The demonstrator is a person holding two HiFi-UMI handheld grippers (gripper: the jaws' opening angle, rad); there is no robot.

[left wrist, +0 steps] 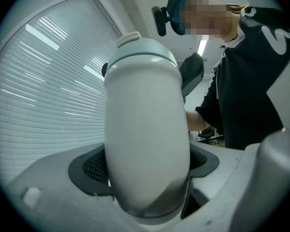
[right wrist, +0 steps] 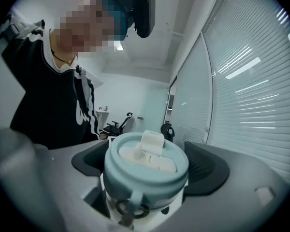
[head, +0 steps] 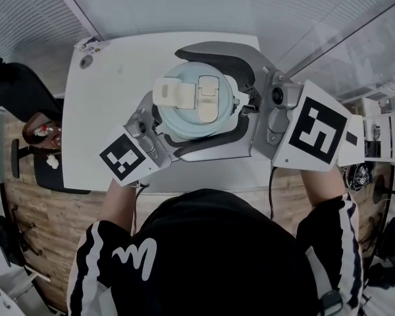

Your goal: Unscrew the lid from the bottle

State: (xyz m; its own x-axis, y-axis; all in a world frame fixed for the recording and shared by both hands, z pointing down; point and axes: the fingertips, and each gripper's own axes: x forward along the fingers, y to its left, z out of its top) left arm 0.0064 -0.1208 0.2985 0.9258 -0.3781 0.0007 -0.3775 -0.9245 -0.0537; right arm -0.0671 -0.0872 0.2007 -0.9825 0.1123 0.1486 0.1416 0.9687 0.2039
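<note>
The bottle [left wrist: 147, 129] has a smooth white, rounded body and a pale blue lid [head: 194, 101] that sits on its neck. A cream flip cap [right wrist: 152, 141] lies across the top of the lid, and a small dark ring [right wrist: 128, 209] hangs from a tab on its rim. The bottle is held over the desk with its lid facing up toward the head camera.

The left tongs [left wrist: 147, 166] are closed on the white body, with the dark ribbed pads [left wrist: 94, 168] pressed against both sides. The right tongs [right wrist: 147, 166] clamp the lid, one dark pad on each side of the blue rim. In the head view the right tongs' jaws curve round the lid from the right, and the left tongs [head: 178, 140] come in from lower left.

The desk [head: 99, 110] is white and stands on a wood-plank floor [head: 26, 203]. Pale slatted blinds [left wrist: 43, 81] cover the wall beside it, and an office chair [right wrist: 118, 122] stands far back in the room.
</note>
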